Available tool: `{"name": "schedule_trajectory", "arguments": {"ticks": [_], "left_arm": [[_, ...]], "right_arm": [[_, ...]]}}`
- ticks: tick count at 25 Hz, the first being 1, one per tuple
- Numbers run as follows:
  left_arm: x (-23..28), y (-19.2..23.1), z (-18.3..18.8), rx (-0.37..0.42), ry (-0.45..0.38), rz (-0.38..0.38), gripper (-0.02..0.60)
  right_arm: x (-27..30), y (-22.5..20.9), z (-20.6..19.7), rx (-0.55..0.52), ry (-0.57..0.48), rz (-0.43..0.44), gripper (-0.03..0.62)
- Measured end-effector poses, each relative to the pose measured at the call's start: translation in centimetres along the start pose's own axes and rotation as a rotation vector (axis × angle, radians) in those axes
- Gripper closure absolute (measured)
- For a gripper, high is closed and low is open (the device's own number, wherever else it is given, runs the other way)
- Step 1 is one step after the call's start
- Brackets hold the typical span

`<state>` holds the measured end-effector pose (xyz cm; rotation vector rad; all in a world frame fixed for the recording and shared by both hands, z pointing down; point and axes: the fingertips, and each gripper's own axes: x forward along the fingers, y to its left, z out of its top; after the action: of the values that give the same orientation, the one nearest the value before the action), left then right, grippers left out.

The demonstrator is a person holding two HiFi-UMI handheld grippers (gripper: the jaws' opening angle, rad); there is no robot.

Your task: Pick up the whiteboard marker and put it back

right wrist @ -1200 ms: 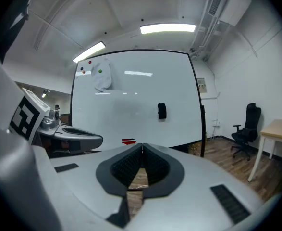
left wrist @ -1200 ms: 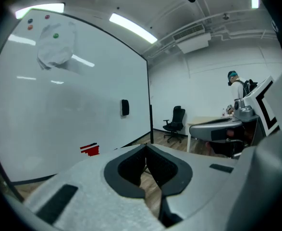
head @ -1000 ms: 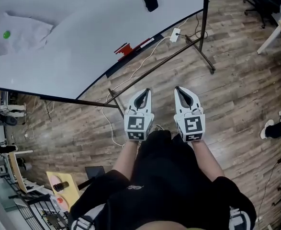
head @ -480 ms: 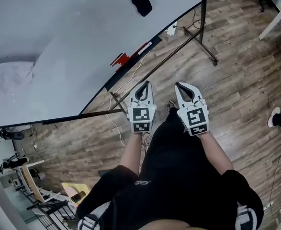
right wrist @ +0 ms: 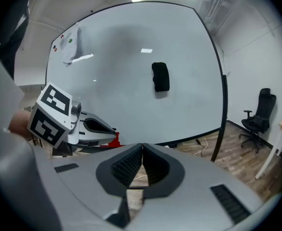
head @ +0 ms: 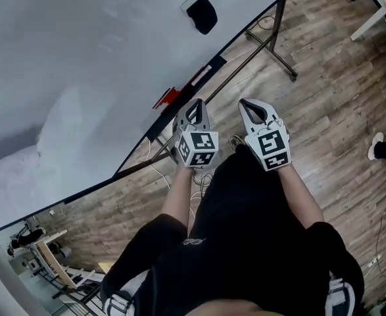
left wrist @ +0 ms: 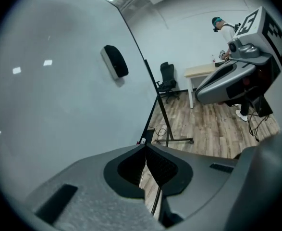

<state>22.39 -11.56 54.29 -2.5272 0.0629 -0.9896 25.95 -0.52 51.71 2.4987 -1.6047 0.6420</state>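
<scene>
The whiteboard marker (head: 199, 79) lies along the dark ledge (head: 156, 125) at the bottom edge of the whiteboard (head: 100, 58). It shows as a slim dark-and-red stick, too small to make out further, and a red piece (head: 167, 98) sits just beside it on the same ledge. Your left tongs (head: 195, 104) point at that stretch of ledge from the floor side, with their tips near the red piece and the marker. Their jaws are pressed together tip to tip, and there is nothing between the ribbed pads. Your right tongs (head: 246, 104) hang just beside the left ones, a little farther from the board. They are also squeezed fully closed and empty, and only bare floor shows through the gap behind the tips. Higher on the board a black eraser (head: 203, 13) clings to the white surface, and in the right gripper view a sheet of paper (right wrist: 74, 46) is pinned near the board's far upper corner. The board's black stand (head: 279, 41) runs down to the wood floor (head: 331, 97). Well beyond it, in the left gripper view, an office chair (left wrist: 167, 79) stands beside a pale tabletop (left wrist: 202, 71).
</scene>
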Motion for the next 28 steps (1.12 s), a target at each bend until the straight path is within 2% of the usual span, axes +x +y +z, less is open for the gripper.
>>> {"name": "schedule_trajectory", "arguments": {"ticks": [6, 15, 19, 20, 22, 28], "left_arm": [[4.1, 0.9, -1.9, 0.005, 0.081, -0.040, 0.574], [9.6, 1.8, -4.8, 0.098, 0.278, 0.018, 0.572], [11.3, 2.0, -4.9, 0.135, 0.332, 0.037, 0.571], [11.6, 1.9, -4.9, 0.150, 0.346, 0.038, 0.566], [12.3, 1.9, -5.0, 0.170, 0.372, 0.038, 0.500], [14.9, 2.0, -5.6, 0.192, 0.435, 0.042, 0.492]], "right_arm": [[3.7, -0.4, -0.2, -0.006, 0.043, 0.039, 0.591], [6.2, -3.4, -0.5, -0.040, 0.092, 0.119, 0.591], [6.1, -5.0, -0.3, -0.052, 0.098, 0.133, 0.591], [6.1, -5.5, -0.4, -0.045, 0.099, 0.131, 0.591], [6.0, -6.4, -0.6, -0.026, 0.102, 0.123, 0.591], [5.7, -8.6, -1.9, 0.008, 0.116, 0.109, 0.591]]}}
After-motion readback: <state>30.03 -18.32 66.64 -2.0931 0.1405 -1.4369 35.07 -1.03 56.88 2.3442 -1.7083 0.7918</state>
